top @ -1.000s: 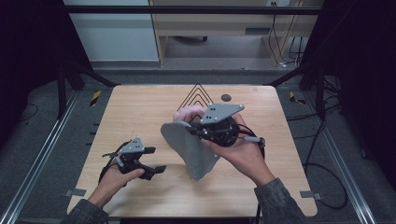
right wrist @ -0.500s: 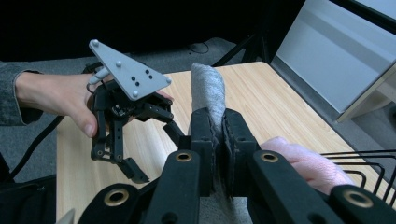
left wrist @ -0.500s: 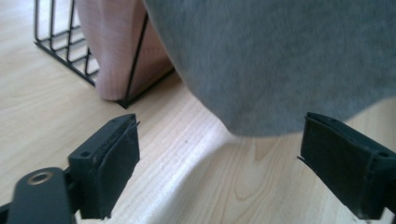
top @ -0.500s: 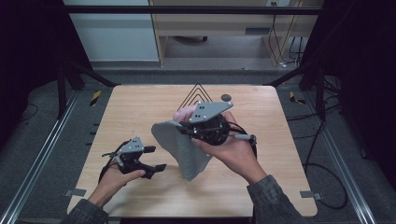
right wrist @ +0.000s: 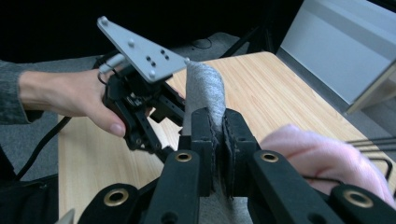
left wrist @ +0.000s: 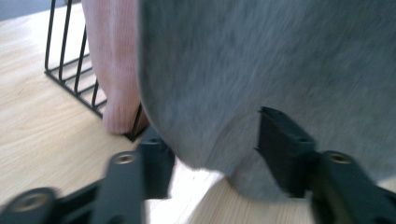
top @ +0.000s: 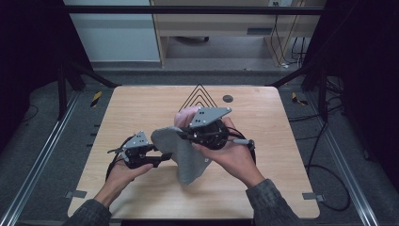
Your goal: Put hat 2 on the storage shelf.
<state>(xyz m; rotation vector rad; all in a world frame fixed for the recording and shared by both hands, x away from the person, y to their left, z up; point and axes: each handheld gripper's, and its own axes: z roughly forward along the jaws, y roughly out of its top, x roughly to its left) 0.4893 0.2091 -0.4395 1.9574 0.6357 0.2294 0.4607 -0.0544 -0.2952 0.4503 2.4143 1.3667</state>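
A grey cloth (top: 184, 157) hangs from my right gripper (top: 182, 135) over the middle of the wooden table (top: 136, 106). In the right gripper view the jaws of that gripper (right wrist: 219, 136) are shut on the cloth's (right wrist: 204, 88) upper fold. My left gripper (top: 164, 157) is just left of the cloth and open. In the left gripper view the cloth's (left wrist: 261, 70) lower edge reaches between the spread jaws of that gripper (left wrist: 215, 156). A pink cloth (top: 187, 115) lies on a black wire rack (top: 200, 96) behind the grey one.
The wire rack (left wrist: 77, 93) stands at the table's far middle, with the pink cloth (left wrist: 114, 60) draped over it. A small dark round disc (top: 227, 98) lies to its right. Metal rails run along both table sides. Cables trail from both grippers.
My right gripper has carried the grey cloth leftward, toward the left gripper. The left gripper has edged a little to the right, and the cloth's edge now meets its jaws.
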